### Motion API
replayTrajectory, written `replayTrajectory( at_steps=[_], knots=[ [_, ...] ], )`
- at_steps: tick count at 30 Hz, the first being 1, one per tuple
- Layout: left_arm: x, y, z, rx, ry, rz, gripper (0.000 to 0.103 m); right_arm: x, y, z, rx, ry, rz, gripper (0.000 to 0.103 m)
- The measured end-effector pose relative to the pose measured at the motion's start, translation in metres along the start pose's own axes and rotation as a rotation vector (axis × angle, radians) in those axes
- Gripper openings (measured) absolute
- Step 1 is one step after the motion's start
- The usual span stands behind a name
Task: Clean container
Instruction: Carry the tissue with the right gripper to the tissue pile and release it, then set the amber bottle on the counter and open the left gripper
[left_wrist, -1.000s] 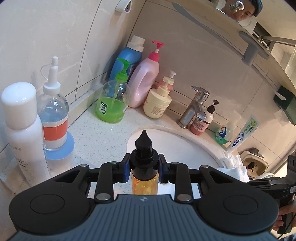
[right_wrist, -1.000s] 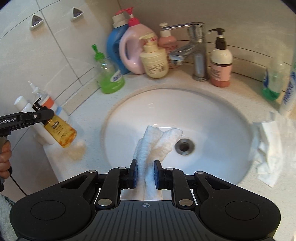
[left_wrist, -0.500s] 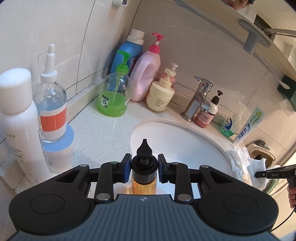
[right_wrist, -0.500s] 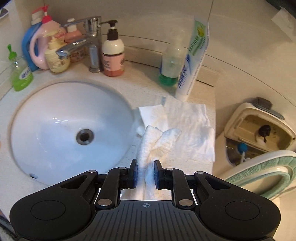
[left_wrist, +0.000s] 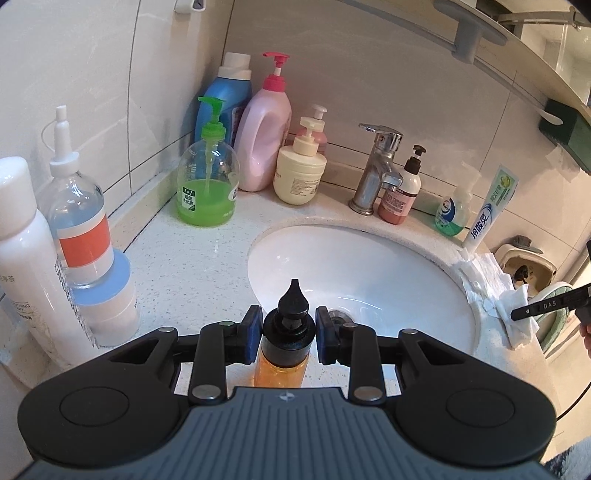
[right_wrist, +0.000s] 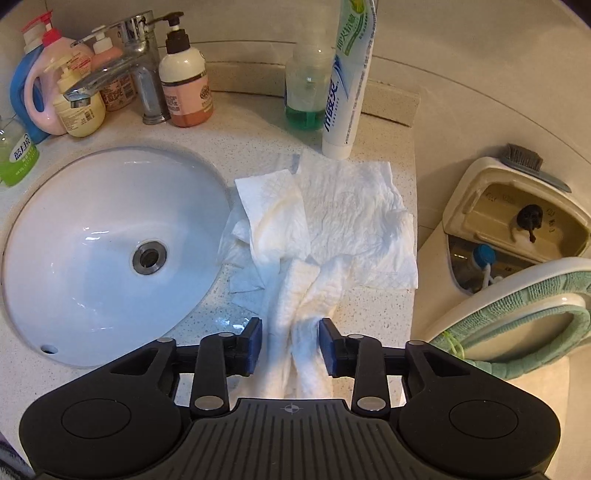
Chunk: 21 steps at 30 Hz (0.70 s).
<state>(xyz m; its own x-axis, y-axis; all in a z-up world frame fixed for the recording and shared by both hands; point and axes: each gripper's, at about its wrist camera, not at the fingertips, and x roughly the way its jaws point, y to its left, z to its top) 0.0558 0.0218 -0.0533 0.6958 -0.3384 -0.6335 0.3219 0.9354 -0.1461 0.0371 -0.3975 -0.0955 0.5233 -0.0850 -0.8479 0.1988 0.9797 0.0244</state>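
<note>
A small amber bottle (left_wrist: 281, 363) with a black pointed cap stands on the speckled counter by the sink's near-left rim. My left gripper (left_wrist: 288, 338) is open, its pads a little apart from the bottle's neck on both sides. My right gripper (right_wrist: 290, 345) is open around a crumpled white cloth (right_wrist: 303, 325) that lies on the counter right of the sink, on spread paper towels (right_wrist: 351, 221). The right gripper (left_wrist: 535, 308) also shows at the right edge of the left wrist view.
The white sink (left_wrist: 369, 273) with drain (right_wrist: 149, 256) lies between the grippers. Several bottles (left_wrist: 207, 184) and the faucet (left_wrist: 376, 170) line the back wall; tall bottles (left_wrist: 77, 221) stand at the left. A toothpaste tube (right_wrist: 345, 81) and toilet (right_wrist: 517, 277) are at right.
Both grippers opened: the left let go of the amber bottle, now standing on the counter; the right carried the cloth right from over the sink to the paper towels and released it.
</note>
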Motion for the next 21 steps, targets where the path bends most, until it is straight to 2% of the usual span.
replayTrajectory(
  at_steps=[5, 9, 13, 17, 21],
  knots=[
    [0.000, -0.007, 0.000, 0.024, 0.009, 0.000, 0.035, -0.019, 0.001, 0.005, 0.003, -0.041, 0.036, 0.047],
    [-0.001, -0.010, 0.000, 0.030, 0.011, 0.001, 0.035, -0.036, 0.007, 0.009, 0.005, -0.084, 0.096, 0.051],
    [-0.003, -0.010, -0.002, 0.023, 0.018, 0.003, 0.035, -0.050, 0.023, 0.012, -0.048, -0.122, 0.177, 0.053],
    [-0.008, -0.009, -0.004, 0.024, 0.020, 0.008, 0.043, -0.058, 0.047, 0.013, -0.119, -0.149, 0.284, 0.054],
    [-0.014, -0.006, -0.006, 0.016, 0.024, 0.008, 0.050, -0.059, 0.077, 0.012, -0.219, -0.159, 0.342, 0.055]
  ],
)
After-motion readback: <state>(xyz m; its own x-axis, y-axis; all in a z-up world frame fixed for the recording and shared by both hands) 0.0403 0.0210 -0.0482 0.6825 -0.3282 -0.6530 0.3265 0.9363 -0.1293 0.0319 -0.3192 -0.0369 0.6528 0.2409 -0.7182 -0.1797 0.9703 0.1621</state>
